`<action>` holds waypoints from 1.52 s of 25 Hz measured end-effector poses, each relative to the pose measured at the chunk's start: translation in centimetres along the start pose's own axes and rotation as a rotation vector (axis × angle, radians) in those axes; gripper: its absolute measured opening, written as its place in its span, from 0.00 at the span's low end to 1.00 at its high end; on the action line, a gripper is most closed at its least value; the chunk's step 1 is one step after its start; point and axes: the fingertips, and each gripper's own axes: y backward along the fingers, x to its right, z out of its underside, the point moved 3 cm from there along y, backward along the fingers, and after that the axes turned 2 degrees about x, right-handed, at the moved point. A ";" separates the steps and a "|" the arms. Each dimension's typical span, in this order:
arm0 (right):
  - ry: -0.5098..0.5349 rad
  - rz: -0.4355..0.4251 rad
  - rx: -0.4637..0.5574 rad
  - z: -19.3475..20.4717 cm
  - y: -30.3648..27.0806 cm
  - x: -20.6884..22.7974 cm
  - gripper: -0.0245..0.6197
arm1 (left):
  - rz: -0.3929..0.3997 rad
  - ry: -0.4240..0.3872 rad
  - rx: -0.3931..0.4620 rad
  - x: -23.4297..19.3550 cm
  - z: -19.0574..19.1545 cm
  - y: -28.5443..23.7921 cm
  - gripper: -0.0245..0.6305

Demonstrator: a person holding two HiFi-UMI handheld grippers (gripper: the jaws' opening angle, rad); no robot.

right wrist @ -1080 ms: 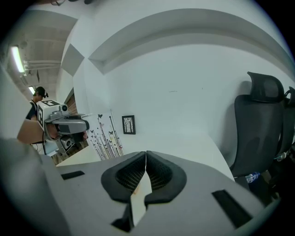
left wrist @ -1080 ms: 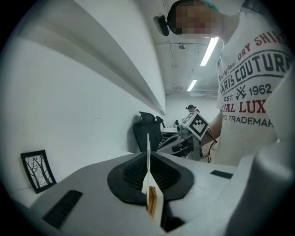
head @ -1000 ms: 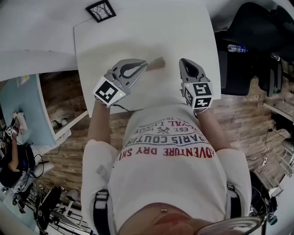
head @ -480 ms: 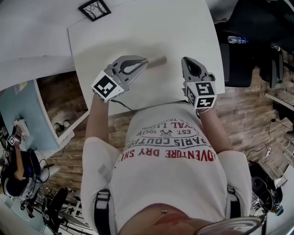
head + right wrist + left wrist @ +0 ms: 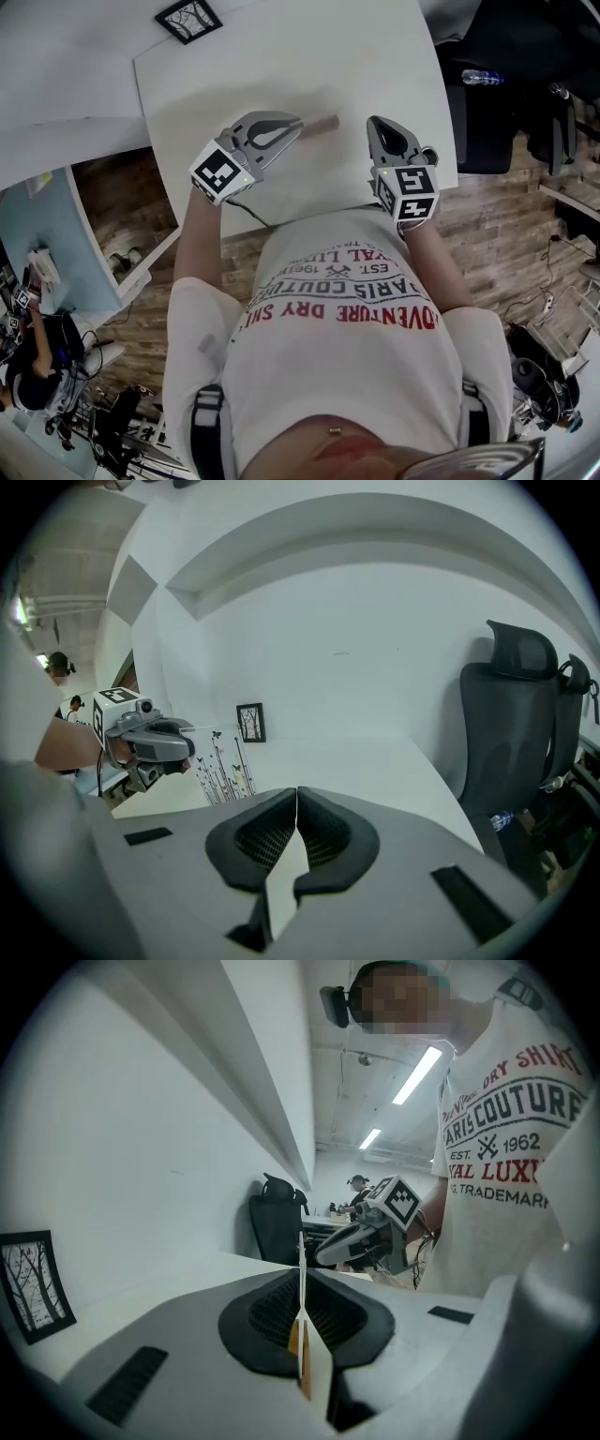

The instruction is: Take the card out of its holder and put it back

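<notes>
Worktop [image 5: 281, 66]: white, wide, the person standing at its near edge. Office chair [image 5: 511, 724]: black, off the right side, not involved. Left claw [image 5: 296, 123]: held over the middle of the worktop, jaws closed on the card [image 5: 321, 124], which sticks out past the tips toward the right claw [image 5: 380, 128]. Right claw: level with the left and well apart from the card, jaws pressed together with nothing between them. Framed picture [image 5: 189, 19]: small, dark frame, at the far left corner of the worktop and clear of the work. Card: seen from the right gripper view it is a pale sheet printed with thin stems and butterflies, held roughly upright by one edge. The left gripper view shows it edge-on as a thin line rising between the pads. A white layer and an orange-brown layer sit side by side at the pinch (possibly card and holder together; I cannot separate them in any view). Handling, as judgement: very light, thin, smooth-faced, springy rather than stiff, so it will bow if pushed on its face and may slide in a weak pinch. Best hold is a flat pinch on a bare margin near the free edge. Any pull should run straight along the card's plane, so neither layer creases.
</notes>
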 end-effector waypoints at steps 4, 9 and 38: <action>0.003 0.003 0.000 -0.1 -0.1 0.2 0.08 | -0.005 0.001 0.004 -0.1 0.1 0.0 0.09; 0.004 -0.001 -0.006 0.1 -0.1 0.2 0.08 | -0.006 -0.013 -0.010 0.0 0.1 -0.2 0.09; 0.003 -0.008 -0.035 1.1 0.1 0.5 0.08 | 0.026 0.011 -0.147 -0.6 4.1 -1.0 0.09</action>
